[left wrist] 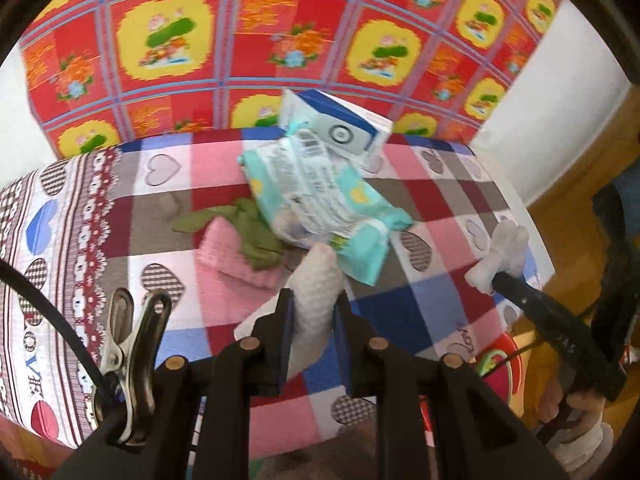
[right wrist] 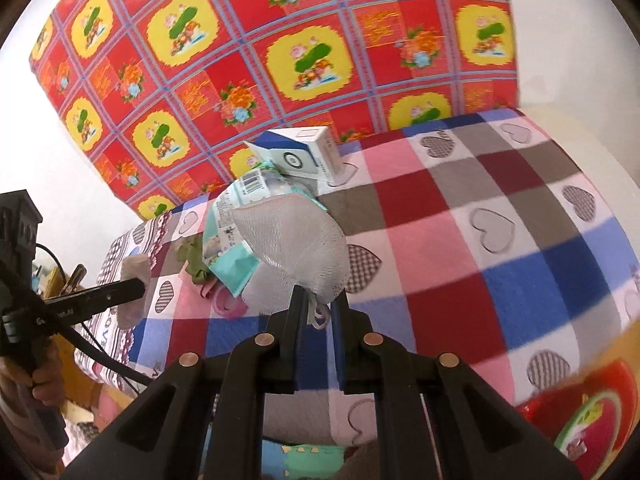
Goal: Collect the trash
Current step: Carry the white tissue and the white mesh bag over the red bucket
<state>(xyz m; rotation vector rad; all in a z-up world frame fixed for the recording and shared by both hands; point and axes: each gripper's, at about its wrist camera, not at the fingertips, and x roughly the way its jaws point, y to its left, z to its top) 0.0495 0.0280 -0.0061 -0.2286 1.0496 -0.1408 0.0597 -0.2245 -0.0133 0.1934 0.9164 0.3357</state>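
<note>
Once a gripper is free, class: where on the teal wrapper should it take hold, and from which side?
Take the teal wrapper by its flat crimped end nearest the table's front edge, coming in from that near side. That end looks thin and free of the other items, so it probably suits a pinch. The far end lies against the blue-and-white carton, and a green scrap crowds one long side.

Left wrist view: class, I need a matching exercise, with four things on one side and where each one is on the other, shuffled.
1 white wad
2 carton
3 teal packet
4 green scrap

a at the checked cloth's far edge
b left of the teal packet
c in the left gripper
d mid-cloth, before the carton

Pairs: 1c, 2a, 3d, 4b
</note>
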